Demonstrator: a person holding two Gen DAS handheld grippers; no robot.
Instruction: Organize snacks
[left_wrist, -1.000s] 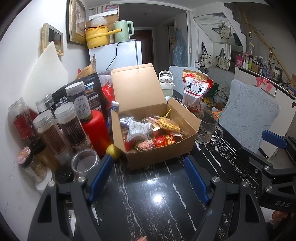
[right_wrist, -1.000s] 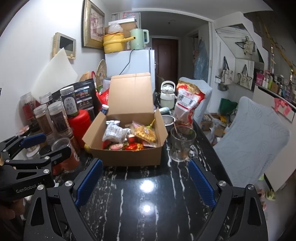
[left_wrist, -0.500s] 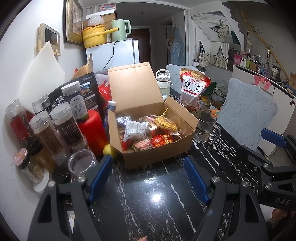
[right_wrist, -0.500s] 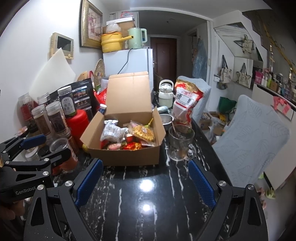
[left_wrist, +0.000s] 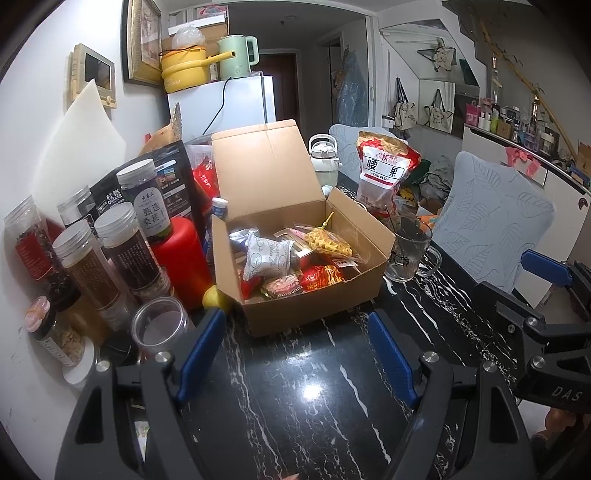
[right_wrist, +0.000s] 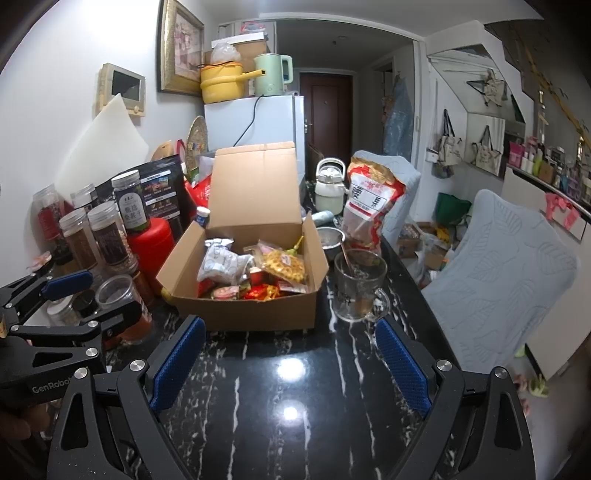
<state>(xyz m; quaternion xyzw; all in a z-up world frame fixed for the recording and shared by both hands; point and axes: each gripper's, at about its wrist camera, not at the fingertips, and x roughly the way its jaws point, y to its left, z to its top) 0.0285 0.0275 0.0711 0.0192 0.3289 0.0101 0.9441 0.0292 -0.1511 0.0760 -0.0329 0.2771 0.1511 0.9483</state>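
Note:
An open cardboard box (left_wrist: 347, 291) (right_wrist: 243, 314) with its lid up stands on the black marble table (left_wrist: 295, 398) (right_wrist: 295, 391). It holds several snack packets: a white one (left_wrist: 267, 256) (right_wrist: 221, 264), a yellow one (left_wrist: 330, 242) (right_wrist: 286, 264) and red ones (left_wrist: 319, 275). My left gripper (left_wrist: 297, 345) is open and empty, a little short of the box's front. My right gripper (right_wrist: 290, 354) is open and empty, also short of the box. Each gripper shows at the edge of the other's view.
Several jars (left_wrist: 122, 243) (right_wrist: 107, 236) and a red canister (left_wrist: 177, 254) crowd the left by the wall. An open clear jar (left_wrist: 159, 328) stands front left. A glass mug (left_wrist: 408, 249) (right_wrist: 358, 288) and a red-and-white nut bag (left_wrist: 386, 173) (right_wrist: 369, 203) stand right of the box. A chair (right_wrist: 498, 266) is at right.
Both grippers have pulled back and risen slightly from the box. Both stay open and empty. Nothing on the table has moved.

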